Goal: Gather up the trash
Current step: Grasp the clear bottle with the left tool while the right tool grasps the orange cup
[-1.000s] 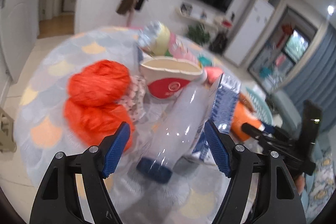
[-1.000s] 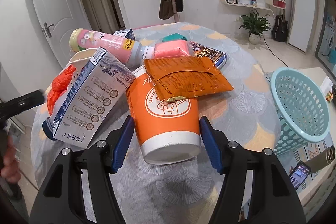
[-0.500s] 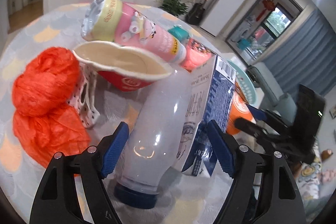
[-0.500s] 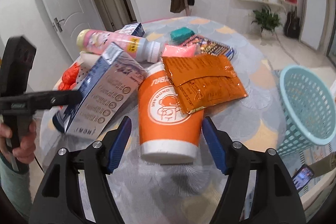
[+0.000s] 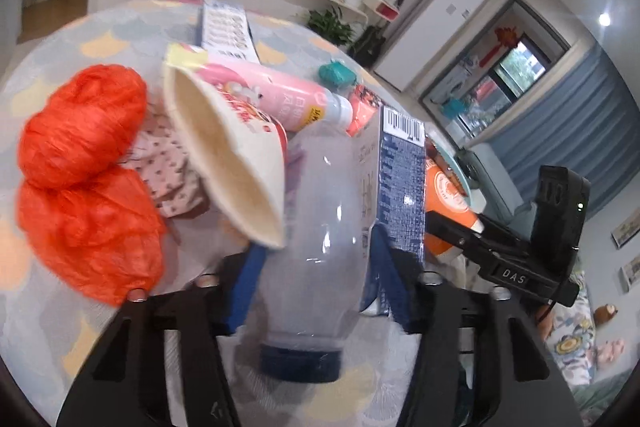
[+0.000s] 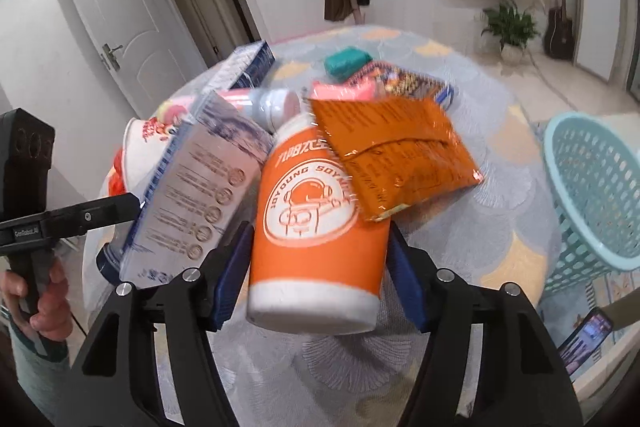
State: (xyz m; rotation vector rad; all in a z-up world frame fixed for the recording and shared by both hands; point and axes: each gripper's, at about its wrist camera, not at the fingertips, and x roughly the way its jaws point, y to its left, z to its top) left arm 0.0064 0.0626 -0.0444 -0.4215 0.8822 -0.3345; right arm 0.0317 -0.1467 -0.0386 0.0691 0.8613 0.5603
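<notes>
Trash lies heaped on a round table (image 6: pixel 500 163), and every position below is given relative to the orange paper cup (image 6: pixel 316 227) at the near edge of the heap. The right gripper (image 6: pixel 316 275) straddles this cup low on its body, where the wall is stiffest; its jaws are closing, the blue pads seeming to meet the cup's sides. An orange foil pouch (image 6: pixel 392 155) rests against the cup's far end, so a lift would likely drag or spill it. Left of the cup leans a blue-and-white carton (image 6: pixel 196 195), and beyond that carton lies a clear plastic bottle (image 5: pixel 320 227) with a blue cap (image 5: pixel 300 363). The left gripper (image 5: pixel 312 279) brackets this bottle near its capped end, jaws closing with the pads at or against the plastic. Farther left sit a crushed white paper cup (image 5: pixel 232 163) and crumpled orange-red bags (image 5: pixel 80 163). Right of the orange cup, beside the table, stands a teal basket (image 6: pixel 592 195), presumably the destination.
</notes>
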